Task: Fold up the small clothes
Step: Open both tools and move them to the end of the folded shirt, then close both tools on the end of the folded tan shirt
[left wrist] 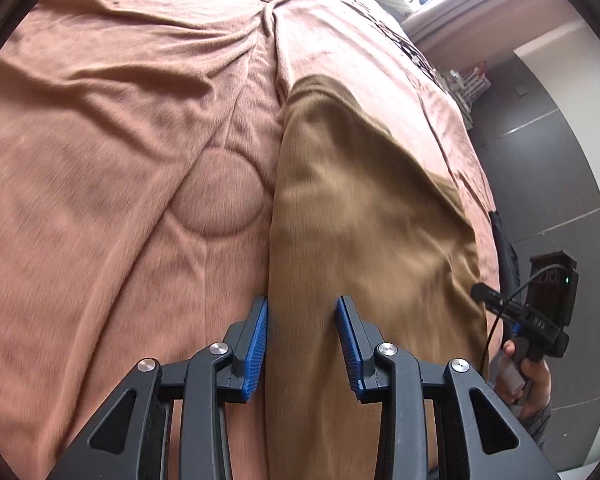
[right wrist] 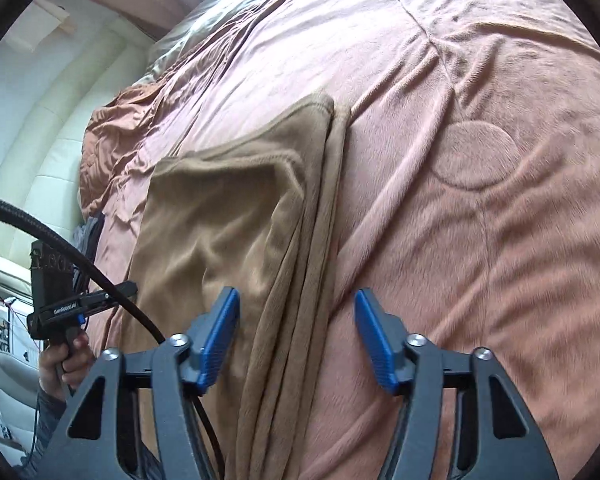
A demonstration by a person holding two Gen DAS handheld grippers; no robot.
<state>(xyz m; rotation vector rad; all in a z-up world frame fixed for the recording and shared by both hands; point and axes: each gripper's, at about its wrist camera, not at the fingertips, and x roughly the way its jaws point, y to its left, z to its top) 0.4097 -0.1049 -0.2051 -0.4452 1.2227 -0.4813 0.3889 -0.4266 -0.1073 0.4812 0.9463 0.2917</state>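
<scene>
The left claw [left wrist: 302, 344] hangs released over the tan garment [left wrist: 360, 208], its near edge running between the blue pads — poised, I judge, to pinch it for a fold. The right claw [right wrist: 296, 340] is likewise spread wide, straddling the bunched side folds. The garment lies lengthwise on the pink bedspread [left wrist: 120, 140], beneath both claws.

A tan garment [left wrist: 360, 208] lies on the pink-brown bedspread [left wrist: 120, 140]
</scene>
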